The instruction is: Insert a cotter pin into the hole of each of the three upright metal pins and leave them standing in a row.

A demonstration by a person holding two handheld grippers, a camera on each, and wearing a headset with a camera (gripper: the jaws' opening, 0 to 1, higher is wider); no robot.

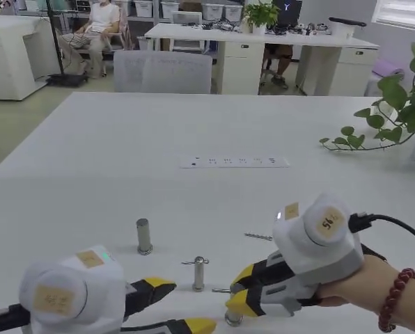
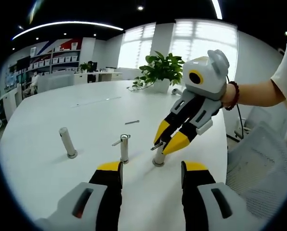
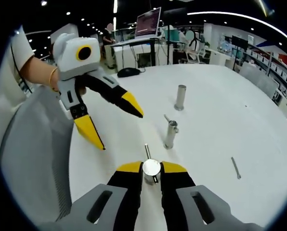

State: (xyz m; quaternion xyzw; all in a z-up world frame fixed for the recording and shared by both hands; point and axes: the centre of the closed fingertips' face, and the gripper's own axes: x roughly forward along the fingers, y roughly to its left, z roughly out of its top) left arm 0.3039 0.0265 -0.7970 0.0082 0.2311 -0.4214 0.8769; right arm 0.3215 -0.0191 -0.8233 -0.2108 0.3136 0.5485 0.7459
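While my right tongs [image 1: 234,291] reach down over the near pin [image 2: 158,159], their jaws are drawn in against either side of its head, which the right gripper view shows as a bright disc between the yellow tips. A second cotter pin [image 3: 147,150] juts out sideways from that head; whether the jaws also pinch it I cannot tell. My left tongs [image 2: 152,168] hover low by the near edge of the counter [image 1: 193,125], jaws spread wide and holding nothing, pointed at the same near pin.

Three upright metal pins stand on the white counter close to its near edge, in a slanting row that runs from far left to near right. The far pin [image 1: 144,236] stands alone and bare, well apart from both tongs. The middle pin [image 1: 199,273] carries a first cotter pin [image 1: 191,262] crosswise through its top. The near pin stands just beside the middle one, its base touching the counter under my right tongs. A loose cotter pin [image 1: 258,236] lies flat on the counter beyond the row, toward the far edge.
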